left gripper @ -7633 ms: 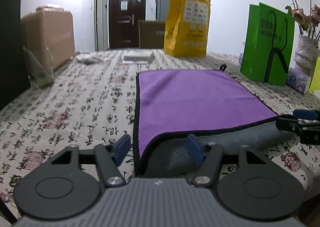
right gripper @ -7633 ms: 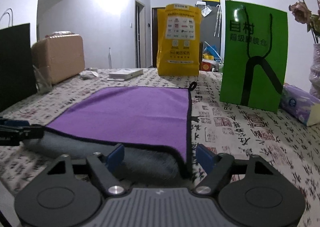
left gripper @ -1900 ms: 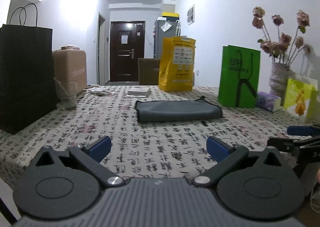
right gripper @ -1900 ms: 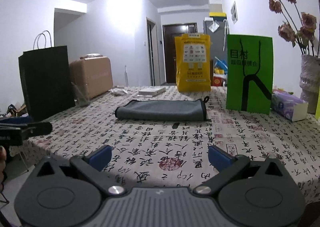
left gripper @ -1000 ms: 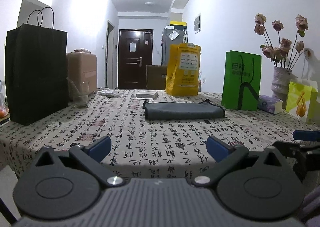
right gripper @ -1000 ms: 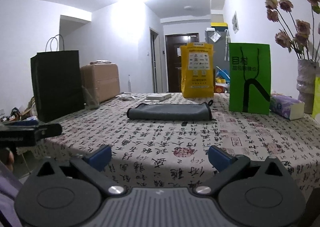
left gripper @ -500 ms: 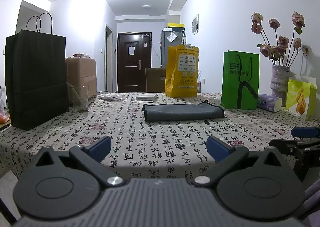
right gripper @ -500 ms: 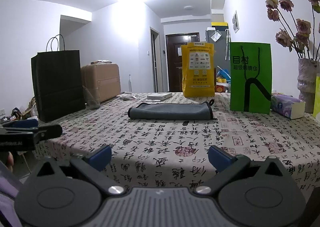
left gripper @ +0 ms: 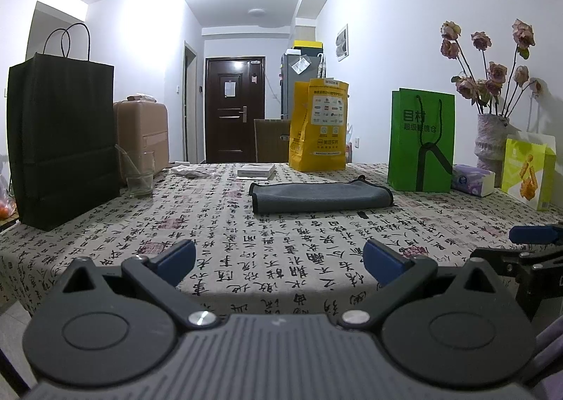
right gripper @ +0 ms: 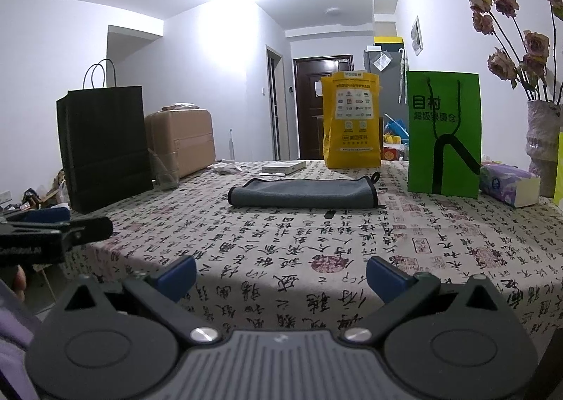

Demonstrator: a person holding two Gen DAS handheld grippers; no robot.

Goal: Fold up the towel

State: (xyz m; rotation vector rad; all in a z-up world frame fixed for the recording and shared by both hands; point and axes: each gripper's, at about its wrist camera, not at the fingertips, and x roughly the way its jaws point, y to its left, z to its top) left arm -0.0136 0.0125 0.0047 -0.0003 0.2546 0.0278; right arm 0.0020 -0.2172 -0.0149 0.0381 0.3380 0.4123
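The towel (left gripper: 321, 196) lies folded, grey side out, in the middle of the table (left gripper: 246, 241); it also shows in the right wrist view (right gripper: 302, 193). My left gripper (left gripper: 279, 259) is open and empty, held back at the table's near edge, well short of the towel. My right gripper (right gripper: 281, 273) is open and empty too, also at the near edge. Each gripper shows at the side of the other's view: the right one (left gripper: 527, 245) and the left one (right gripper: 52, 224).
A black paper bag (left gripper: 59, 139) and a glass (left gripper: 139, 174) stand at the left. A yellow bag (left gripper: 318, 130) and a white box (left gripper: 256, 171) are at the back. A green bag (left gripper: 420, 141), tissue pack (left gripper: 473, 180) and flower vase (left gripper: 491, 134) stand at the right.
Both grippers let go of the towel, which now lies folded grey side out, and pulled back to the table's near edge. In the last second they have barely moved.
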